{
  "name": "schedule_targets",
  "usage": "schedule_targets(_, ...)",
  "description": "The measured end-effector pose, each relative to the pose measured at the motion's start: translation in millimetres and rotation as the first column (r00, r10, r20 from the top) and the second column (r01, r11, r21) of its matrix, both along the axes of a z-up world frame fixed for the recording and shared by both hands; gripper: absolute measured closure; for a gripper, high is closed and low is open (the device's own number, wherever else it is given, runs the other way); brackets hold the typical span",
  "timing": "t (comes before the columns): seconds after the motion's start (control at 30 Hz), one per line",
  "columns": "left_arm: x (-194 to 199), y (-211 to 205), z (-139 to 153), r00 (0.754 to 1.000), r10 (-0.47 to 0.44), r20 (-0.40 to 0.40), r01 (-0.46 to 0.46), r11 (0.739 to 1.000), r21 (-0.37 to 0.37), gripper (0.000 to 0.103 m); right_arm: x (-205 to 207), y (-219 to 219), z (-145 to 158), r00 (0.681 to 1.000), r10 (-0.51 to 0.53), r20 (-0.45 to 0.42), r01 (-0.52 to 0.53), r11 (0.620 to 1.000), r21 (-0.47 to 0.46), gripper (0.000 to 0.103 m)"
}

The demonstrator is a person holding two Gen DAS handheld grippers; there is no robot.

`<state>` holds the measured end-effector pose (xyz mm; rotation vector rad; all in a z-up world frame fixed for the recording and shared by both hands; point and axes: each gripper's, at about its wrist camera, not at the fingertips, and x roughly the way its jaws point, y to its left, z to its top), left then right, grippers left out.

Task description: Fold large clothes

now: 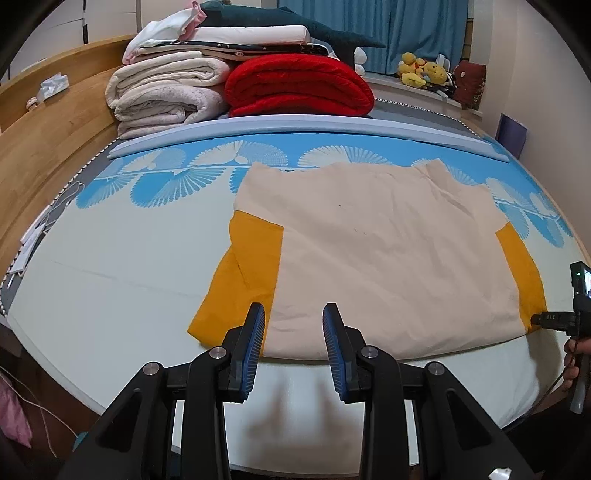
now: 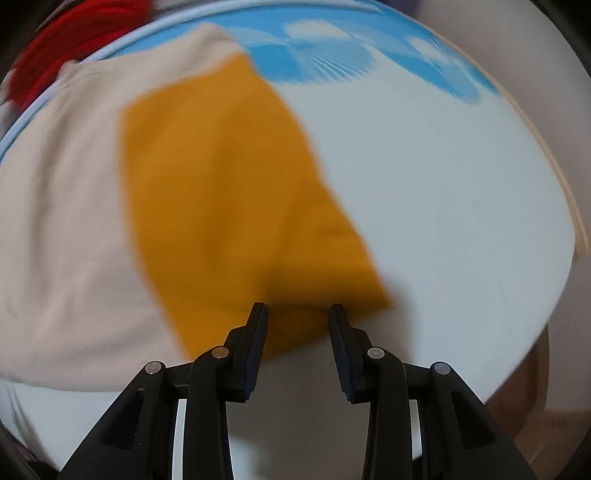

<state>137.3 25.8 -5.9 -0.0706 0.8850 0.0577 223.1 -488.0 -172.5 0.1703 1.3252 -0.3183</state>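
Cream garment (image 1: 388, 251) with mustard sleeves lying flat on the bed (image 1: 110, 288), unfolded.

Left gripper (image 1: 293, 314) hovering partly open, empty, over the near hem; right gripper (image 2: 297, 310) partly open above the right sleeve (image 2: 236, 192), gripping nothing; both likely lining up for a first fold.

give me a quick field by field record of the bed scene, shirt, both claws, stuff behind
surface: bed with white and blue sheet
shirt: cream body, flat, two mustard sleeves spread out
left claw: open, empty, over the shirt's near hem beside the left sleeve
right claw: open, empty, over the right sleeve end; view blurred
behind: red blanket, pale folded blankets, yellow plush toys, blue curtain
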Motion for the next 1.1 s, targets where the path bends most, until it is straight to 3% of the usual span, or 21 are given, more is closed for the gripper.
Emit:
schedule_targets(0.07, 0, 0, -4, 1.0, -0.006, -0.006, 0.006, 1.0, -0.014, 0.074, -2, 1, 5, 1.0, 0.03, 0.007, -0.03, 0.999, -0.031, 0.067)
schedule_targets(0.17, 2, 2, -12, 1.0, -0.001, -0.027, 0.001, 1.0, -0.028, 0.074, -2, 0, 20, 0.993, 0.038, 0.108, -0.031, 0.998, -0.062, 0.067)
schedule_targets(0.27, 4, 3, -18, 0.999, 0.002, -0.043, -0.004, 0.999, -0.032, 0.074, -7, -20, -4, 0.999, -0.041, -0.001, 0.041, 0.999, -0.005, 0.067)
schedule_targets(0.3, 5, 3, -20, 0.999, 0.001, -0.047, -0.003, 0.999, -0.033, 0.074, -8, -24, -1, 0.997, -0.071, 0.017, 0.07, 0.997, 0.01, 0.066)
schedule_targets(0.37, 5, 6, -24, 0.998, 0.008, -0.059, -0.011, 0.999, -0.053, 0.074, -7, -19, 5, 0.997, -0.071, 0.013, 0.071, 0.996, -0.045, 0.065)
schedule_targets(0.43, 7, 18, -31, 0.995, 0.039, -0.088, -0.05, 0.992, -0.117, 0.074, -11, -3, 20, 0.997, -0.052, 0.05, 0.058, 0.99, -0.127, 0.065)
schedule_targets(0.57, 11, 46, -54, 0.98, 0.096, -0.176, -0.14, 0.955, -0.261, 0.074, -20, 37, 63, 0.978, 0.012, 0.211, 0.007, 0.996, -0.088, 0.065)
schedule_targets(0.63, 12, 61, -65, 0.969, 0.122, -0.214, -0.189, 0.925, -0.329, 0.074, -28, 76, 81, 0.952, 0.099, 0.289, -0.092, 0.995, -0.039, 0.065)
schedule_targets(0.7, 12, 79, -78, 0.955, 0.143, -0.259, -0.244, 0.875, -0.418, 0.073, -33, 112, 84, 0.928, 0.18, 0.325, -0.185, 0.983, -0.015, 0.065)
schedule_targets(0.87, 13, 105, -106, 0.922, 0.182, -0.342, -0.353, 0.759, -0.547, 0.055, -32, 217, 78, 0.833, 0.389, 0.393, -0.416, 0.909, -0.018, 0.065)
schedule_targets(0.9, 15, 109, -115, 0.911, 0.187, -0.366, -0.379, 0.726, -0.574, 0.052, -32, 229, 67, 0.827, 0.418, 0.375, -0.44, 0.897, -0.03, 0.065)
schedule_targets(1.0, 21, 116, -134, 0.889, 0.187, -0.419, -0.428, 0.666, -0.611, 0.05, -6, 239, 9, 0.883, 0.444, 0.154, -0.451, 0.892, 0.012, 0.065)
schedule_targets(1.1, 25, 122, -146, 0.876, 0.212, -0.433, -0.464, 0.613, -0.639, 0.049, 4, 230, 3, 0.902, 0.402, 0.16, -0.414, 0.909, 0.045, 0.063)
